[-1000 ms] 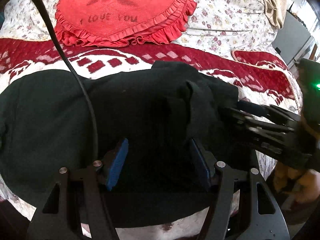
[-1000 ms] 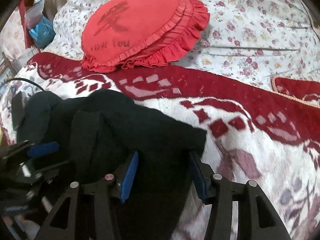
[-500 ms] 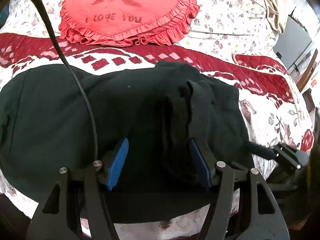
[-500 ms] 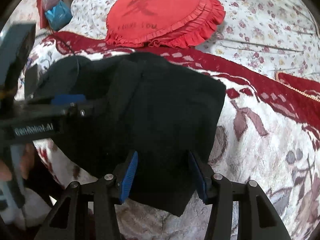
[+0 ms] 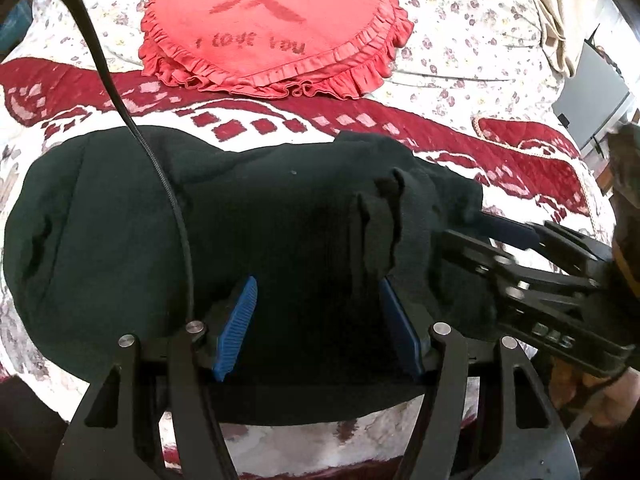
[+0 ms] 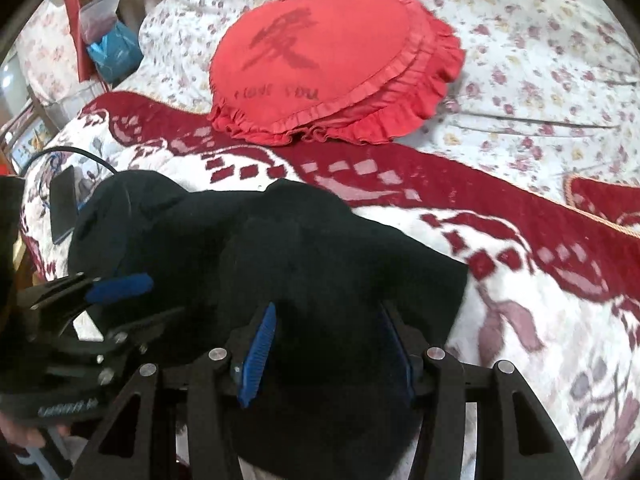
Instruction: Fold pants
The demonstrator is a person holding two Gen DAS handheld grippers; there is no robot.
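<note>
Since half a second ago the right tool (image 6: 326,354) has swung back in toward the left one: in the left view it again reaches in from the right edge to the bunched end of the pants (image 5: 248,240), where a moment ago it sat low and clear of them. The left tool (image 5: 316,328) has hardly shifted.

Nearest the left camera, the left tool stands about half open with dark cloth lying between its blue pads (image 5: 236,328); whether the pads press on the cloth cannot be told. A black cable (image 5: 160,168) runs across the pants on the left. The right tool (image 5: 496,236) comes in beside the raised folds at the pants' right end, a hand (image 5: 592,384) behind it.

From the right camera the story is much the same: the jaws are roughly half open, a thick fold of the pants (image 6: 320,264) fills the gap (a grip or mere straddling, I cannot say). The left tool (image 6: 116,292) shows at the left edge, its blue pad against the cloth.

The pants lie in a dark heap near the front edge of the bed, on a red-and-white blanket (image 5: 400,128). Beyond it a red frilled cushion (image 5: 276,28) rests on a floral sheet (image 5: 460,20).
</note>
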